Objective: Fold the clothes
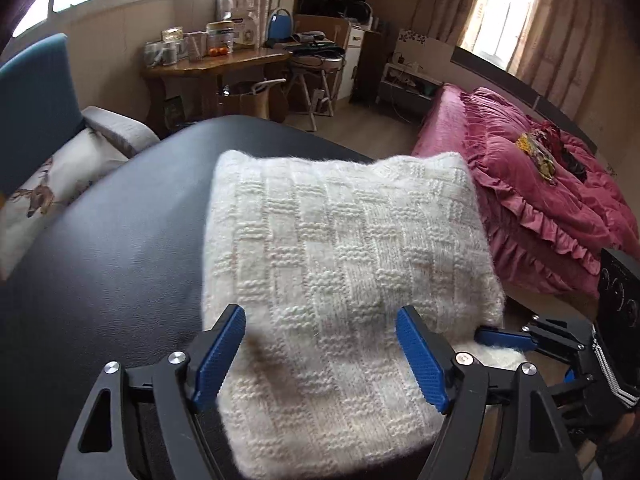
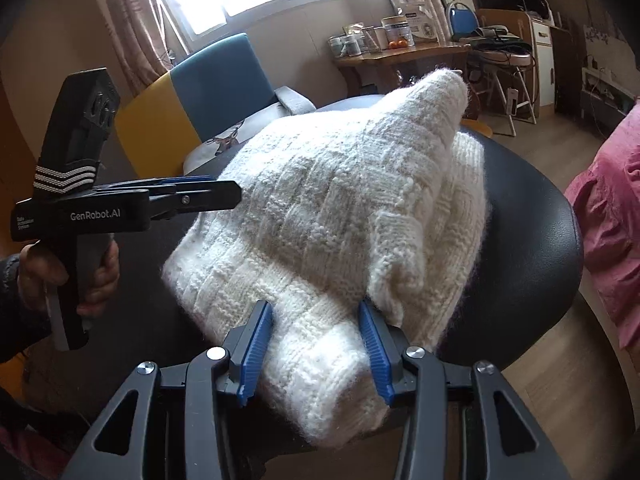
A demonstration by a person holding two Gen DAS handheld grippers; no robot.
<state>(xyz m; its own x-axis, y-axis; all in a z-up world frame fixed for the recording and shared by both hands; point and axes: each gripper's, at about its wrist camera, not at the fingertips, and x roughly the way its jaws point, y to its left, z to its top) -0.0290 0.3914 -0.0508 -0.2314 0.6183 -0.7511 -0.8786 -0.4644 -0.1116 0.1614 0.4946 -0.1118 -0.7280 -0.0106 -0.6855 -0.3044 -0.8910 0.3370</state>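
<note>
A folded white knit sweater [image 2: 332,216] is seen lying on the black table [image 1: 100,248]. The left gripper [image 1: 320,356] is held wide open above its near edge. The right gripper [image 2: 316,354] is spread open around a folded corner, nothing pinched. "GenRobot.AI" is read on the left tool's body [image 2: 80,216].

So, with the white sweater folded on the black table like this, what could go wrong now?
1. The white sweater lies close to the near rim of the black table, so a push could slide it off.
2. Its top fold stands raised, not flat, and may flop open.
3. The right gripper has open jaws around fuzzy knit; the pads may snag fibres. The left gripper is open too.
</note>
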